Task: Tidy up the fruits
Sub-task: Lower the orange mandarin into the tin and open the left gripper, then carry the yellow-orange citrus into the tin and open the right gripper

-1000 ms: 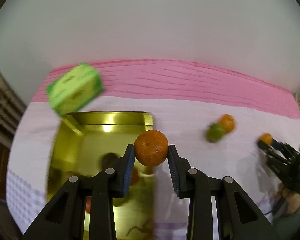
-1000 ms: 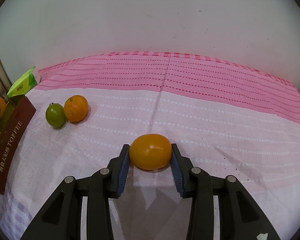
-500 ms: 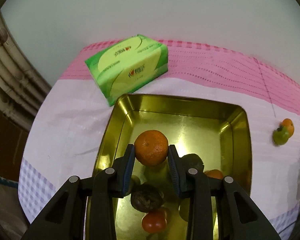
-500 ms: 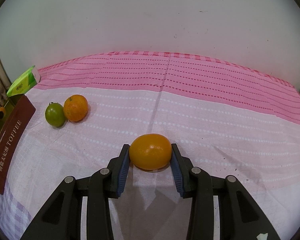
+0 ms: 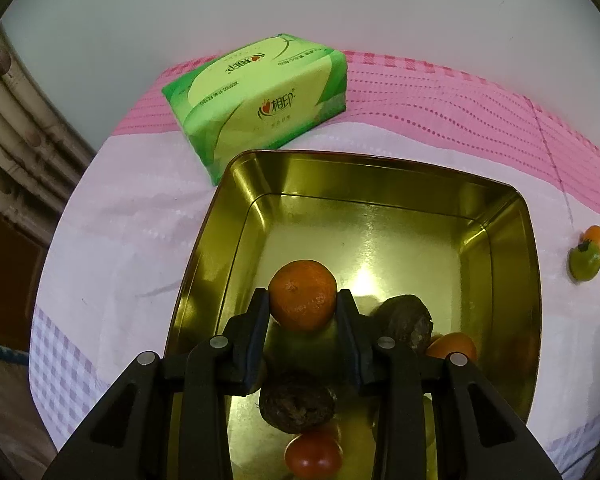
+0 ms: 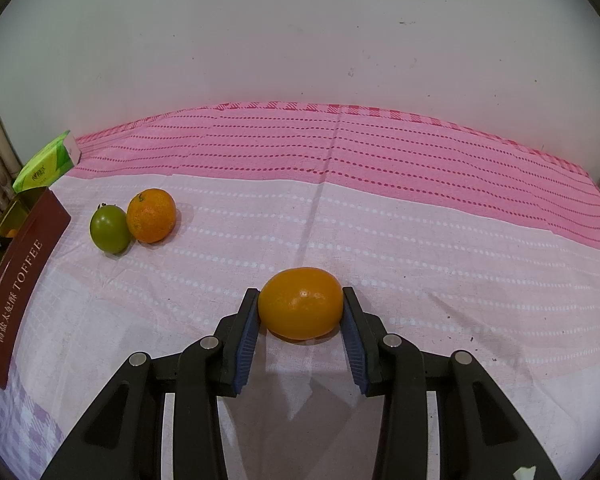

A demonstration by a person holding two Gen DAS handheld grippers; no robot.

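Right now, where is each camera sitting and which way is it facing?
Left wrist: on the left gripper, looking down into the gold tin; its fingers clamp a mandarin.
Right wrist: on the right gripper, looking low across the pink cloth; its fingers grip a yellow-orange fruit.
Shared: green fruit, tissue pack.

A green tissue pack [image 5: 256, 102] lies on the pink-and-white tablecloth [image 6: 380, 220] near a white wall [image 6: 300, 40].
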